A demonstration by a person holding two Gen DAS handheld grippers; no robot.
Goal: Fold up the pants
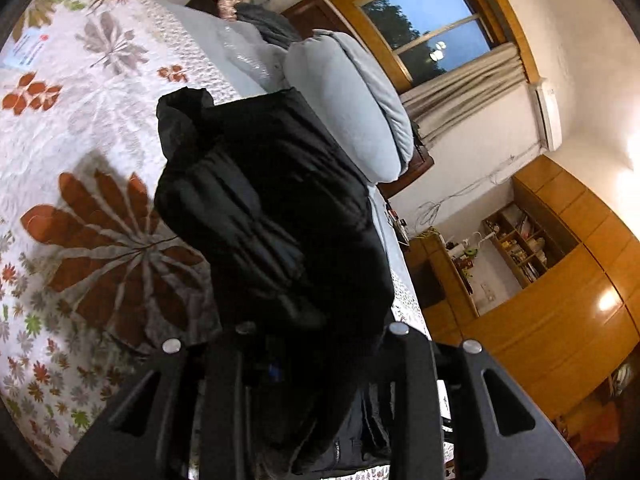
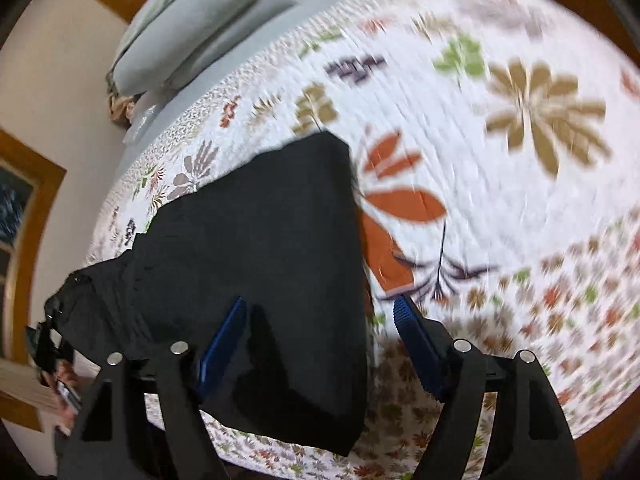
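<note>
Black pants (image 1: 264, 216) hang bunched from the left hand-held gripper (image 1: 316, 344), whose fingers are clamped on the dark fabric at 6 o'clock in the left wrist view, the cloth rising in folds toward the centre of the frame above a bed (image 1: 80, 128). In the right wrist view the pants (image 2: 260, 264) lie as a flat dark panel on the bedspread (image 2: 500, 208), spreading from the centre down to 7 o'clock, with one end gathered and lifted at 9 o'clock. The right hand-held gripper (image 2: 320, 320) stands wide apart just above them, its left blue pad (image 2: 224, 344) over the fabric and its right blue pad (image 2: 416, 344) over the quilt beside the pants' edge; it grips nothing. The quilted white bedspread carries orange, olive and green leaf prints. Grey pillows (image 1: 352, 108) sit at 12 o'clock in the left view, a wood-framed window (image 1: 432, 28) at 1 o'clock, and wooden wardrobes (image 1: 560, 300) at 4 o'clock.
</note>
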